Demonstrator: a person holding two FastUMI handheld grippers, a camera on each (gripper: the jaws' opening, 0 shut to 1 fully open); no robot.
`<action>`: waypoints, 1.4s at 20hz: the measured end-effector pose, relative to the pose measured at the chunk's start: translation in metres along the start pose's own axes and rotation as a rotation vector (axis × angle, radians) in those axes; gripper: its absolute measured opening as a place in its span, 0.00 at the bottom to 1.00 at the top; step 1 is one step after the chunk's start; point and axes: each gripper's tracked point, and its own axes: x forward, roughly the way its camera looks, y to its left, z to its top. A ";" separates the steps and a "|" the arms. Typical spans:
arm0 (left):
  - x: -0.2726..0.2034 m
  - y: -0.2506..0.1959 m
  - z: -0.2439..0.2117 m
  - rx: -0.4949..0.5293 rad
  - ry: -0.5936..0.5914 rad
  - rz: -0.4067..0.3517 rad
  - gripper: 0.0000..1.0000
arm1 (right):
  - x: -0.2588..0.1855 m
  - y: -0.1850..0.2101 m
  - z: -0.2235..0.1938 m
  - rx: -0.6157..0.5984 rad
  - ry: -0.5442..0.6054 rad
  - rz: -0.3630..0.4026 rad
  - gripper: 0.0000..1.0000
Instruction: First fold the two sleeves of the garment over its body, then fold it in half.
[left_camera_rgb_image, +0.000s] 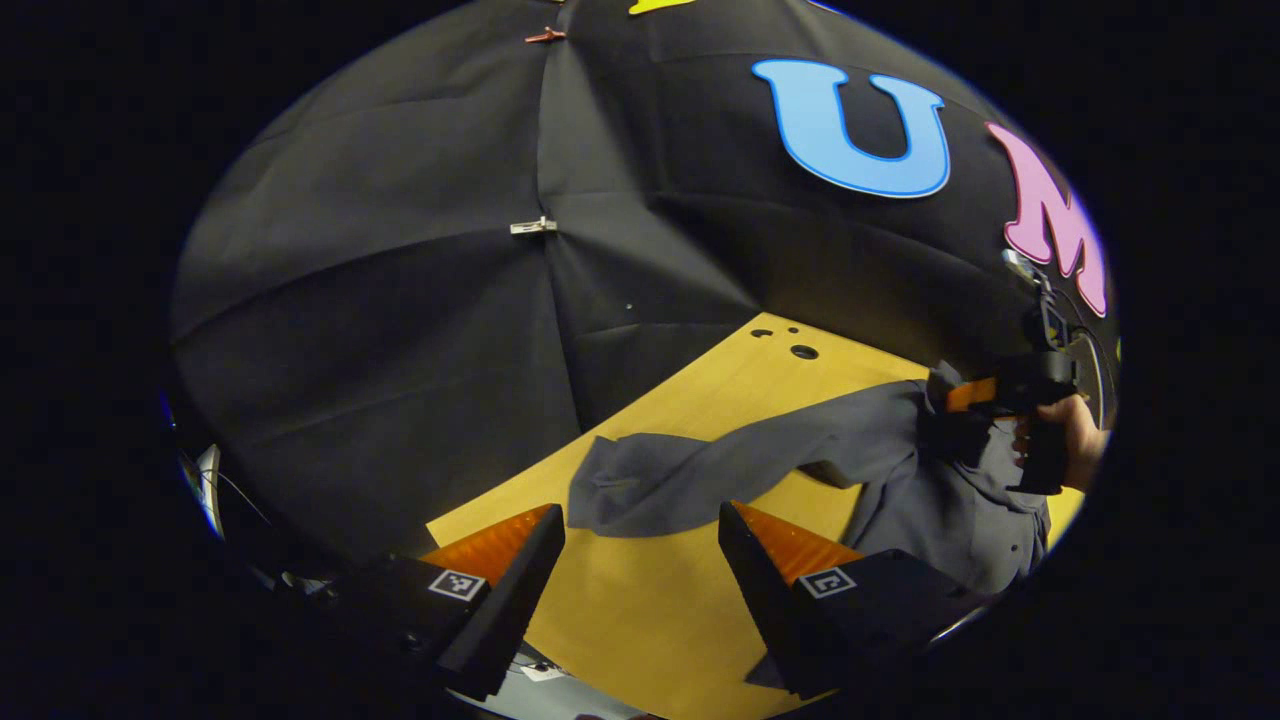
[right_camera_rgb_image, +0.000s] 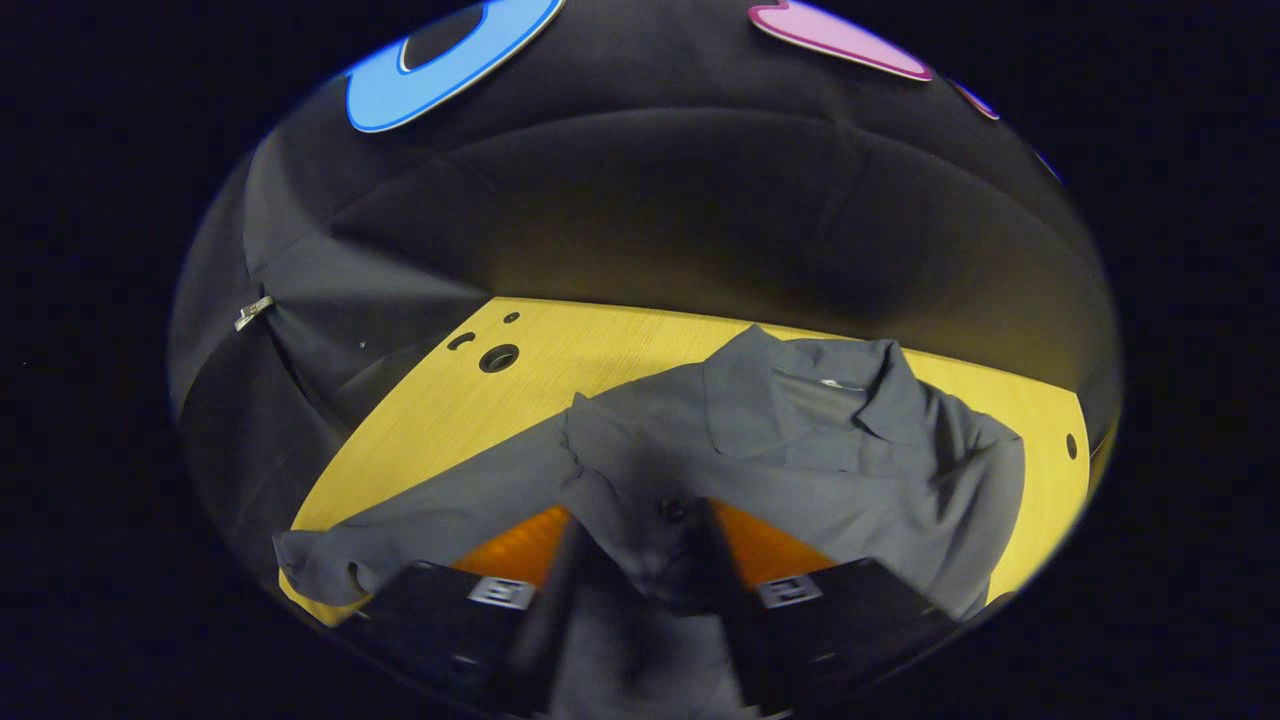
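Looking along the left gripper, its jaws are spread wide with nothing between them, and the grey long-sleeved cotton shirt on the yellow wooden table has one sleeve stretched out sideways just ahead of those tips. That's clearly the nearer hand for it. The right gripper sits mid-body, fabric between its fingers, but I can't tell if it's actually pinching.
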 end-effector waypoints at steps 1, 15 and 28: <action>0.005 0.010 0.002 -0.023 0.003 0.011 0.98 | -0.007 -0.006 0.003 -0.007 -0.013 -0.010 0.82; 0.102 0.019 -0.012 -0.087 0.131 -0.015 0.96 | -0.222 -0.136 -0.035 0.000 -0.124 -0.178 1.00; 0.150 0.003 -0.044 0.010 0.266 -0.012 0.98 | -0.343 -0.200 -0.105 0.120 -0.127 -0.380 0.99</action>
